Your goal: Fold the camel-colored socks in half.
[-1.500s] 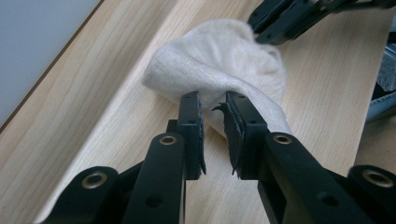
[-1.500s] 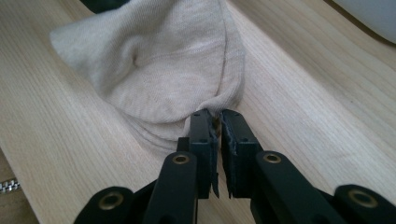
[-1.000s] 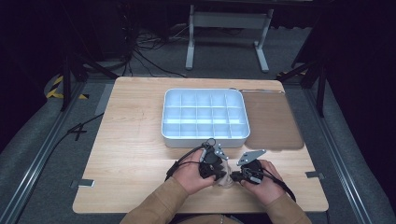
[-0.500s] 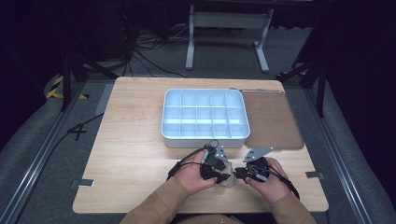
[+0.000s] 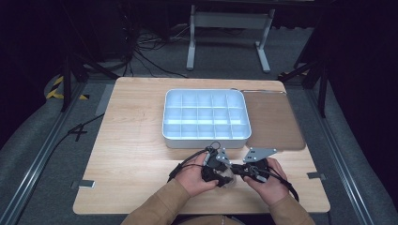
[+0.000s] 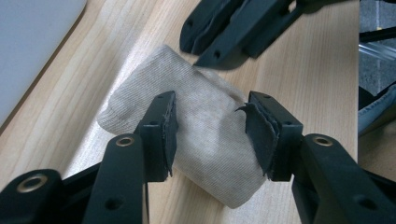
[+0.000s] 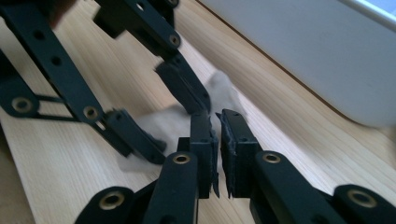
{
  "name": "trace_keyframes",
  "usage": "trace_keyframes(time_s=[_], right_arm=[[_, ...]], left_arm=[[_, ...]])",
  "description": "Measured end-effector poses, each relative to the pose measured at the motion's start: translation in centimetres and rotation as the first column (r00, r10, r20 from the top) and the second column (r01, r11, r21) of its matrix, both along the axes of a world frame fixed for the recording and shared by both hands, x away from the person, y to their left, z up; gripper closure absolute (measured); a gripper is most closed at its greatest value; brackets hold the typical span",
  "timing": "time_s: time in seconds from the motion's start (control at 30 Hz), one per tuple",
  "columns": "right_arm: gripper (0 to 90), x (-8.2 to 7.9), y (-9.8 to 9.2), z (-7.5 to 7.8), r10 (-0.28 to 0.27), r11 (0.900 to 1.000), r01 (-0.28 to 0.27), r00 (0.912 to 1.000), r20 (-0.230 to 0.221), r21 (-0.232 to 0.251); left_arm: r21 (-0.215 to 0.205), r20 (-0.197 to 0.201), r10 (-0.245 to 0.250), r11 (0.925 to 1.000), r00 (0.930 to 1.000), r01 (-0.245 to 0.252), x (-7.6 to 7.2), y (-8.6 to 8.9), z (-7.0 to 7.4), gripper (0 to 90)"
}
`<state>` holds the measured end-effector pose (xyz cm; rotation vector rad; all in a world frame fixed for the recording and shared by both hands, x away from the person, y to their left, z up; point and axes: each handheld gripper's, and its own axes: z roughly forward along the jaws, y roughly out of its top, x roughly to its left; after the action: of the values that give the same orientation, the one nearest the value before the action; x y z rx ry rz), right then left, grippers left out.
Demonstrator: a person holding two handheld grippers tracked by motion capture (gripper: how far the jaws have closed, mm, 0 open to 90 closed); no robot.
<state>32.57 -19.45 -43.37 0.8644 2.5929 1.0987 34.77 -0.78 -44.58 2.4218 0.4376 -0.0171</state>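
Observation:
A small folded beige cloth (image 6: 205, 135) lies on the wooden table (image 5: 136, 154) near its front edge, between the person's two hands. My left gripper (image 6: 210, 107) straddles it; its jaws have just been opening, and the pads stand at the cloth's sides without squeezing it. My right gripper (image 7: 217, 116) faces it from the other side, and its jaws have just been closing to a thin slit. Its tips (image 6: 195, 50) touch the cloth's far edge (image 7: 222, 91); whether fabric is caught between them I cannot tell. In the high view the left gripper (image 5: 220, 171) and right gripper (image 5: 238, 169) meet over the cloth.
A white compartment tray (image 5: 206, 140) stands just behind the hands at the table's middle, its wall close by in the right gripper view (image 7: 303, 56). A brown mat (image 5: 272, 122) lies to its right. Bare wood extends to the left.
Both hands stay at the front of the table over the cloth. The right gripper has shifted slightly, its grey plate now a little farther right.

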Motion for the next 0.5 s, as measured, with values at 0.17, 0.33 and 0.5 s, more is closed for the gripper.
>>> trace_keyframes(time_s=[0.17,0.33,0.5], right_arm=[[85.0,0.1,0.5,-0.6,0.009,1.0,-0.009,1.0,0.001,0.011],[84.0,0.3,0.3,-1.2,-0.001,1.0,0.001,0.9999,-0.017,-0.016],[83.3,0.3,0.2,-1.4,-0.004,1.0,0.004,0.9996,-0.028,-0.021]], left_arm=[[0.002,0.007,-0.009,1.0,0.9999,0.009,-0.1,0.0,0.1,52.1],[-0.059,-0.01,-0.008,0.9982,0.9999,0.008,-0.1,0.8,1.2,52.1],[-0.019,0.044,-0.003,0.9998,0.999,0.004,0.3,1.1,0.9,49.9]])
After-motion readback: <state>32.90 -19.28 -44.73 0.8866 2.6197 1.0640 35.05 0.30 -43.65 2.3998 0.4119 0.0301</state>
